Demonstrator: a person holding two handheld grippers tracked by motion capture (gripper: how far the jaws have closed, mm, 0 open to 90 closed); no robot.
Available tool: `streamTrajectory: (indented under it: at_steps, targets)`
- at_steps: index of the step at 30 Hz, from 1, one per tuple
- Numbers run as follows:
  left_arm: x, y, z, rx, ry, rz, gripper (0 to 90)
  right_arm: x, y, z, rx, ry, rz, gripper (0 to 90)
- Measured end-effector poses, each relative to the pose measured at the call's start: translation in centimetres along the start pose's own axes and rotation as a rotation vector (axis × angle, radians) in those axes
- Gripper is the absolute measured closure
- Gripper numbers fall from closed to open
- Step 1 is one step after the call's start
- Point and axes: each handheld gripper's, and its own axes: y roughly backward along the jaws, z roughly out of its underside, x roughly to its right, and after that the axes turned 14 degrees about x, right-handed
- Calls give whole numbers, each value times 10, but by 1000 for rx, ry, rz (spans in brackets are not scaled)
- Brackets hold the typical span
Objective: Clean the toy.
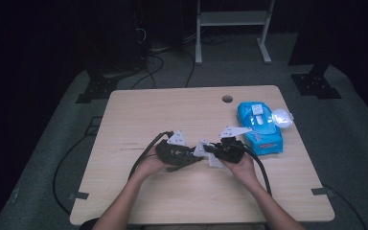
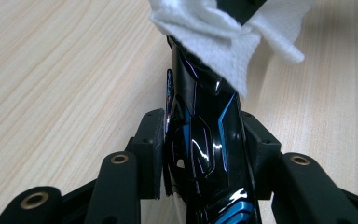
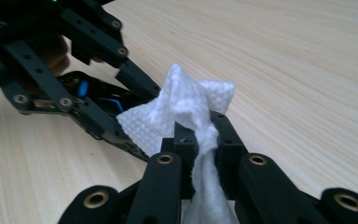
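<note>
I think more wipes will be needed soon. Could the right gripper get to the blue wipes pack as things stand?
Probably not yet: the right gripper is shut on a white wipe. The path across the table to the blue wipes pack looks free.

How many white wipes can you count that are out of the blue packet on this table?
1. The white wipe is pinched in the right gripper and pressed against the glossy black object held by the left gripper. Others may lie hidden inside the blue packet.

The wipe (image 3: pixel 186 109) is showing white with a dimpled weave. The glossy object (image 2: pixel 205 144) is gleaming black with blue streaks. The pale wood-grain table (image 1: pixel 172 110) is bearing a blue wipes pack (image 1: pixel 261 129).
</note>
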Motion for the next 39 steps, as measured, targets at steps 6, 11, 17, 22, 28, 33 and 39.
streamTrajectory:
  at_steps: [6, 11, 17, 22, 28, 33, 39]
  targets:
    - [0, 0, 1, 7, -2, -5, 568, -4, -1, -3, 17, 4, -18, 819]
    - [1, 1, 2, 9, -7, -9, 568, 4, -1, 6, -22, -4, 15, 819]
    - [0, 1, 2, 10, -2, -8, 567, -3, 1, -2, 22, -11, -18, 819]
    - [1, 1, 1, 6, -9, -16, 567, -1, -1, 0, 13, -13, -21, 817]
    - [-1, 1, 2, 10, -4, -9, 567, 4, 3, -1, 8, -6, 17, 819]
    - [-1, 6, 1, -25, -29, 3, 569, 5, 1, -2, 1, 8, 36, 818]
    - [1, 7, -1, -51, -56, 9, 567, 20, 11, 2, 16, -57, 68, 818]
